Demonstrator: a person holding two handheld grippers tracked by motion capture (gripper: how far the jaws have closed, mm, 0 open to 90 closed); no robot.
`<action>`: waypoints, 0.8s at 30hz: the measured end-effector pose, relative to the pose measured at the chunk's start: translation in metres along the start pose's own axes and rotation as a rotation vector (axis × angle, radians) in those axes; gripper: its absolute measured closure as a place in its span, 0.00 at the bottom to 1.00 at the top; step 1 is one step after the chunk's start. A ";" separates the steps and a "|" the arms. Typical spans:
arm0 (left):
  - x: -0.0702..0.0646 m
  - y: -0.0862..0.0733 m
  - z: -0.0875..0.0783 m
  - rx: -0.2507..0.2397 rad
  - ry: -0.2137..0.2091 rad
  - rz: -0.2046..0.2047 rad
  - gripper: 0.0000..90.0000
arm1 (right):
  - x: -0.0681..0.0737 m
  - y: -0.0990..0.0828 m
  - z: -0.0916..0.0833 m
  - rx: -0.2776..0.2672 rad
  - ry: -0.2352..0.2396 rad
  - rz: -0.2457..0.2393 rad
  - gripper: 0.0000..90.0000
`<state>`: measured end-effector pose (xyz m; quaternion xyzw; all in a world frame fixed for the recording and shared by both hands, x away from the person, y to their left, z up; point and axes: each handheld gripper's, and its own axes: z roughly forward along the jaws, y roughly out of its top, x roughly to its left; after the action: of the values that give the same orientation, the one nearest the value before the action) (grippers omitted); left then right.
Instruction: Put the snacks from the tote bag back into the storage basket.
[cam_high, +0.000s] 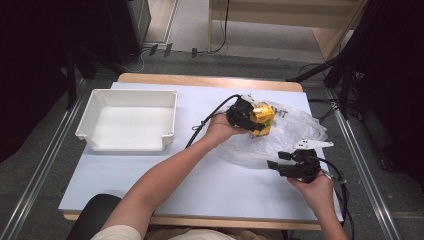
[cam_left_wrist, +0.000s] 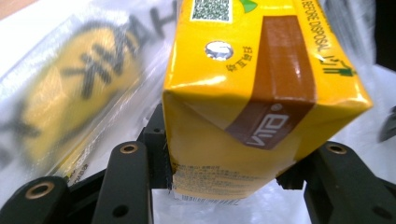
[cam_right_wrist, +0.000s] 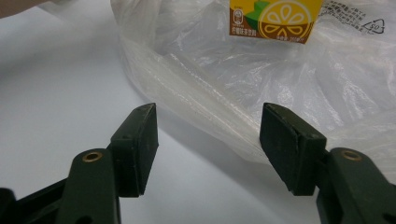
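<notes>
A yellow lemon drink carton (cam_high: 263, 119) with a brown band is up over a clear plastic bag (cam_high: 297, 135) at the right of the table. My left gripper (cam_high: 256, 120) is shut on the carton; in the left gripper view both pads press the carton (cam_left_wrist: 261, 116) by its sides, with the printed bag (cam_left_wrist: 70, 84) behind it. My right gripper (cam_high: 278, 159) is at the bag's near edge, low over the table. In the right gripper view its jaws (cam_right_wrist: 210, 140) stand wide open with nothing between them, the bag (cam_right_wrist: 280, 84) just beyond and the carton (cam_right_wrist: 273, 16) at the top.
A white open-fronted bin (cam_high: 125, 145) sits at the table's back left. The white tabletop (cam_high: 210, 185) stretches between the bin and the bag. Cables trail from both grippers, and the table's wooden edge runs along the back.
</notes>
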<state>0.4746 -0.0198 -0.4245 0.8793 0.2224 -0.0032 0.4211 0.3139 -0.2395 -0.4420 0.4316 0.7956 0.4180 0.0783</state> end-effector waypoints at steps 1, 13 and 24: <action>-0.002 0.001 -0.002 0.001 -0.001 0.001 0.57 | 0.000 0.000 0.000 -0.002 0.000 0.003 0.43; -0.015 0.002 -0.034 0.008 -0.002 0.010 0.57 | 0.001 0.001 -0.002 -0.020 0.004 0.005 0.43; -0.022 -0.010 -0.077 -0.008 0.005 0.013 0.57 | 0.004 0.004 -0.004 -0.045 -0.003 0.024 0.43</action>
<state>0.4367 0.0337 -0.3781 0.8791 0.2176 0.0025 0.4240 0.3120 -0.2374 -0.4352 0.4400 0.7806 0.4359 0.0841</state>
